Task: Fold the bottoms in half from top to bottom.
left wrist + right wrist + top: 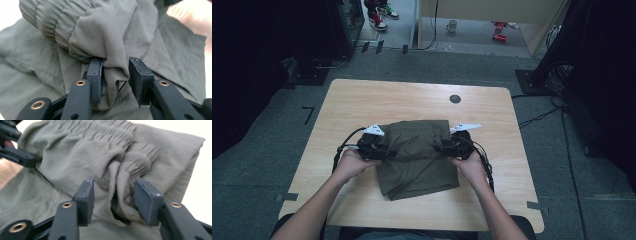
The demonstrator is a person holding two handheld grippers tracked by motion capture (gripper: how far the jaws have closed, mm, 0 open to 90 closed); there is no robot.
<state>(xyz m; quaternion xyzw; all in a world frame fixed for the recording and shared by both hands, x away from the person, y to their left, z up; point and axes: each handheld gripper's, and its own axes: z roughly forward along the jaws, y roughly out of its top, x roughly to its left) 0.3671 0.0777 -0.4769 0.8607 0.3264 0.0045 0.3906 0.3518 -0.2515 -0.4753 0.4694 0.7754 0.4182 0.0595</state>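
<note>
An olive-green garment (417, 155) with an elastic waistband lies folded on the wooden table (362, 100). My left gripper (377, 149) is at its left edge and my right gripper (452, 146) at its right edge, each held in a hand. In the left gripper view the gripper (115, 62) is open, with a bunched fold of the garment (112, 37) between the jaws and touching the left one. In the right gripper view the gripper (113, 183) is also open around gathered cloth beside the waistband (140, 160). The left gripper (15, 152) shows at the far upper left there.
A round black hole cover (455, 99) sits near the table's far edge. Cables trail from both grippers over the table. On the floor beyond are a mug (452, 25), shoes (379, 17), red objects (499, 31) and dark equipment at both sides.
</note>
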